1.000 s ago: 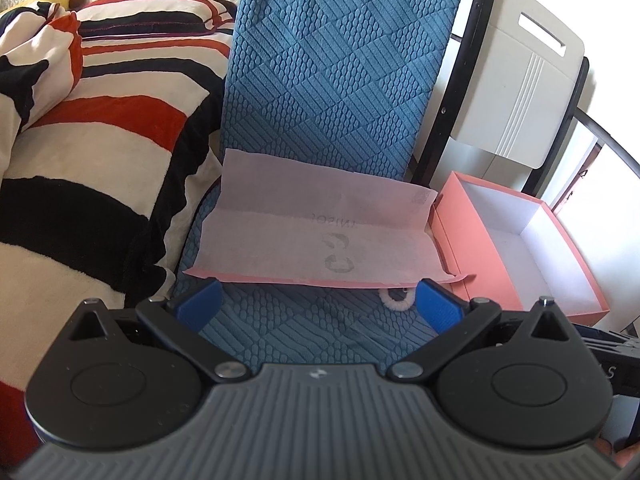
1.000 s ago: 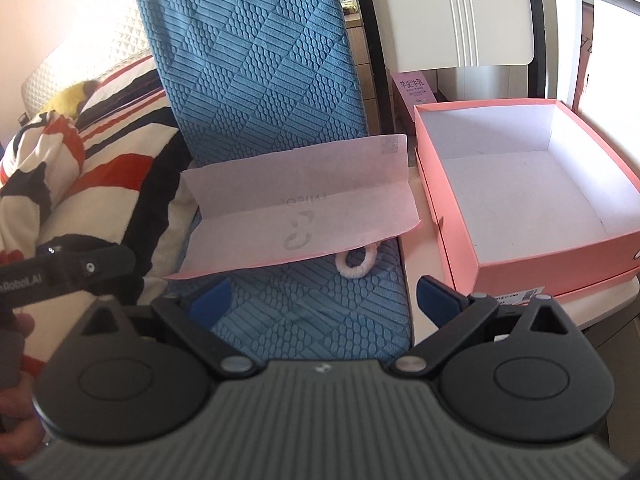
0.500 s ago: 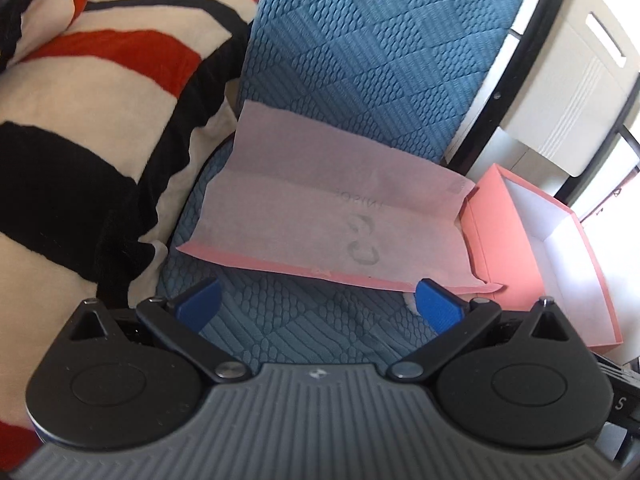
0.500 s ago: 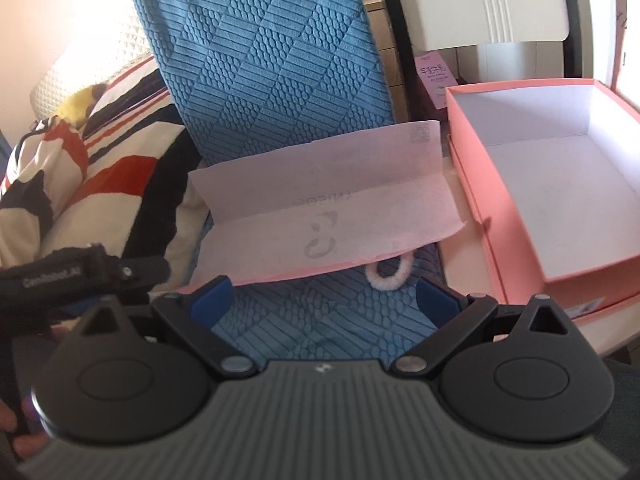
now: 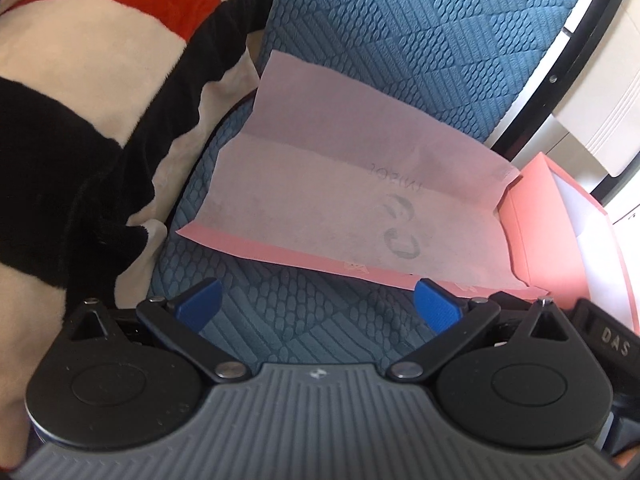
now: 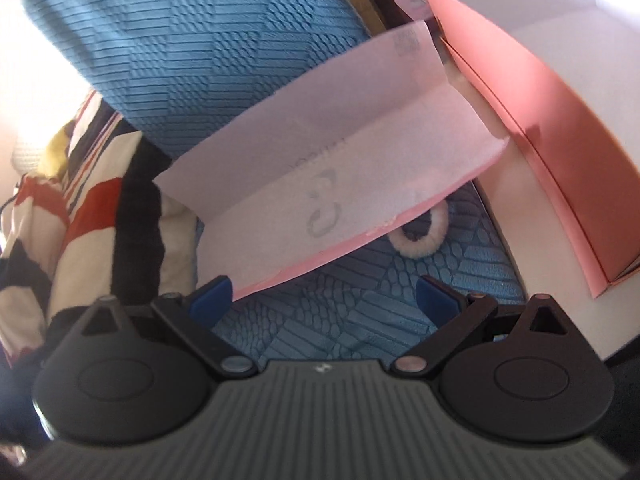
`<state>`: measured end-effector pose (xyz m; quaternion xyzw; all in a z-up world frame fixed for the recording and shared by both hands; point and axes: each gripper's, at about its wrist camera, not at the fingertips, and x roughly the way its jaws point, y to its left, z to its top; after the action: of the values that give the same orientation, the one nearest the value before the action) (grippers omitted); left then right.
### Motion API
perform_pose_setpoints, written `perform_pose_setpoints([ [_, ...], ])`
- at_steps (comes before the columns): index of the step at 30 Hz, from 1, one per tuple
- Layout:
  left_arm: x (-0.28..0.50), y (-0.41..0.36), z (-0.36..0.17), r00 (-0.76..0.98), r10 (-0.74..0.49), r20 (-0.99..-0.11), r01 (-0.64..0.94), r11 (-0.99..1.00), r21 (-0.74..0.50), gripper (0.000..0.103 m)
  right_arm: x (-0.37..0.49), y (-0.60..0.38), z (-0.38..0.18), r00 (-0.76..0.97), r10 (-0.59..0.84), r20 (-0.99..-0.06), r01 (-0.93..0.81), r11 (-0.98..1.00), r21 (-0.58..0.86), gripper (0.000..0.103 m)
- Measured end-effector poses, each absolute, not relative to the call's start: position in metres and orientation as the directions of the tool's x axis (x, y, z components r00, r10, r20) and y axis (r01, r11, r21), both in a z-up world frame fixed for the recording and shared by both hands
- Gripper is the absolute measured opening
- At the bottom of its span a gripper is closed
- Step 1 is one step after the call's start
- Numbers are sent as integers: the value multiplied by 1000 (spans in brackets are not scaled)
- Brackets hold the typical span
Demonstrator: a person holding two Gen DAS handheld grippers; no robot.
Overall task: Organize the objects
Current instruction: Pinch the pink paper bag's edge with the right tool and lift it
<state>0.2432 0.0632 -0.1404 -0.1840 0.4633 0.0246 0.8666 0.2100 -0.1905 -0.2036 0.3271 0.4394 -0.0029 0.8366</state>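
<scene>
the left gripper (image 5: pixel 316 304) hangs spread wide and empty over the blue cushion (image 5: pixel 280 320), its blue fingertips (image 5: pixel 198 304) just short of the near edge of the pink paper sheet (image 5: pixel 340 208). the right gripper (image 6: pixel 324 300) is likewise released and holds nothing, its left fingertip close to the sheet's near corner. a white fluffy hair tie (image 6: pixel 418 240) lies on the cushion, half tucked under the sheet. the pink box (image 6: pixel 540 92) sits just beside the cushion, a striped blanket (image 5: pixel 80 92) on the other side.
</scene>
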Motion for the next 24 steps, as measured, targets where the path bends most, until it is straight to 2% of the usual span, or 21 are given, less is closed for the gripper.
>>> perform_pose_setpoints([
  [6,255,57,-151,549,-134,-825,-195,939,-282,103,226,-196,-216,606,307,-734,336,737,586,99],
  [7,256,56,-151,549,-133,-825,-189,942,-278,103,229,-197,-218,603,314,-733,344,727,595,94],
  [8,256,54,-151,558,-133,-819,-175,946,-272,103,231,-197,-219,599,323,-733,350,718,602,84],
  [10,256,51,-149,564,-121,-817,-154,956,-248,103,234,-198,-223,584,344,-735,369,694,618,77],
  [16,255,44,-148,571,-135,-810,-79,973,-217,103,234,-198,-236,568,345,-747,424,656,625,74],
  [19,256,40,-149,568,-137,-811,-40,980,-193,103,236,-197,-241,565,343,-750,446,638,628,69],
  [22,259,35,-150,573,-132,-809,-4,986,-165,99,239,-198,-241,580,334,-743,450,629,634,69],
  [24,261,33,-151,574,-134,-808,14,988,-154,93,243,-197,-242,580,327,-746,458,627,631,67],
])
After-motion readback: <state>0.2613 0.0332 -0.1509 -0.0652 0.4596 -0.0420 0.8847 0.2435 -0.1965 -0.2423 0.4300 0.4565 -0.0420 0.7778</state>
